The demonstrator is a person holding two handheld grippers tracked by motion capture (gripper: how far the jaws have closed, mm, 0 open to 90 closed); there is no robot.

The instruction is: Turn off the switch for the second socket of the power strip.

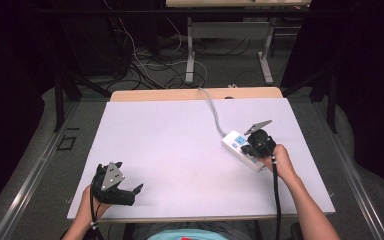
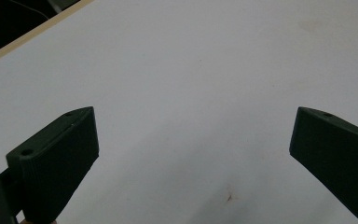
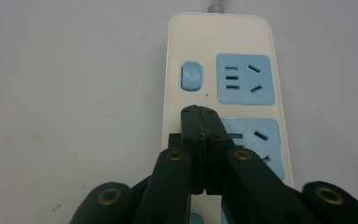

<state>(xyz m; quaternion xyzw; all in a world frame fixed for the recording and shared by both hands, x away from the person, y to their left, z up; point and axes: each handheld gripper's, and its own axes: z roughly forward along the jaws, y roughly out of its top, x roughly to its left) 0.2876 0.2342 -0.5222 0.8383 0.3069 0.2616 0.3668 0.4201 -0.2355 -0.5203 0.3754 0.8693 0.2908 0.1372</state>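
Hovering right gripper (image 3: 200,116), fingers together, points down over power strip (image 3: 223,42).

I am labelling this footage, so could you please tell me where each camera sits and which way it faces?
High view: above the person's side, looking forward and down on the table; both forearms, left gripper, right gripper.
Left gripper view: rides the left gripper, facing bare table; jaws wide apart.
Right gripper view: rides the right gripper, shut jaws over the power strip.
Shared: the power strip, high and right gripper views.
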